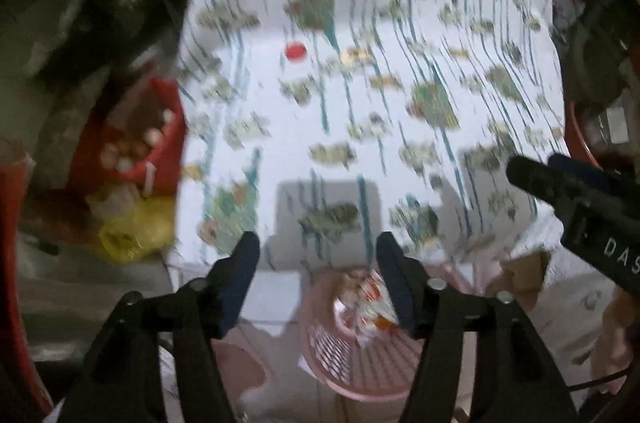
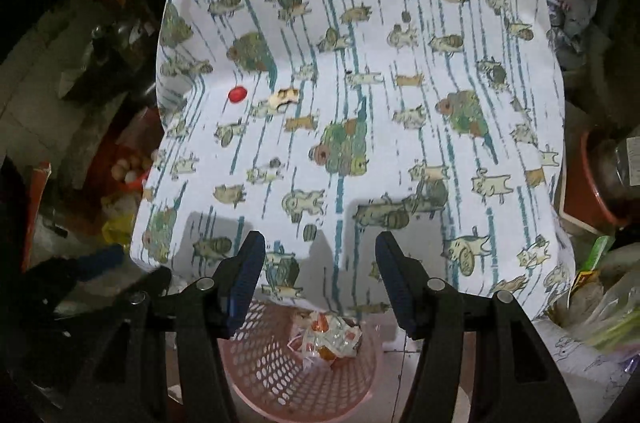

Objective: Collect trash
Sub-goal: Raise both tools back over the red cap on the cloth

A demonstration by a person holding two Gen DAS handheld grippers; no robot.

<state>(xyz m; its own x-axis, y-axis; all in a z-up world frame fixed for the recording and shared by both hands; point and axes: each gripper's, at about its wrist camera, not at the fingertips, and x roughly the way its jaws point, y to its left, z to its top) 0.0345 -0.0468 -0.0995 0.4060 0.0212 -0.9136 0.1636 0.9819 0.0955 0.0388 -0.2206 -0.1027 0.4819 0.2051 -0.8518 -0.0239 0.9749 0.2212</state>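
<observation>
A pink perforated basket (image 2: 280, 375) stands on the floor below the table's near edge, with crumpled wrappers (image 2: 326, 337) inside; it also shows in the left wrist view (image 1: 360, 355). A red bottle cap (image 2: 237, 93) and a pale scrap of trash (image 2: 285, 97) lie on the patterned tablecloth (image 2: 400, 63). The cap (image 1: 295, 51) and the scrap (image 1: 354, 55) show blurred in the left wrist view. My right gripper (image 2: 320, 263) is open and empty above the basket. My left gripper (image 1: 318, 263) is open and empty. The right gripper's fingers (image 1: 560, 183) show at right in the left wrist view.
A red container (image 1: 132, 143) with pale round items and a yellow bag (image 1: 132, 235) sit left of the table. A red bowl (image 2: 600, 179), plastic bags (image 2: 608, 311) and clutter crowd the right side. The left wrist view is motion-blurred.
</observation>
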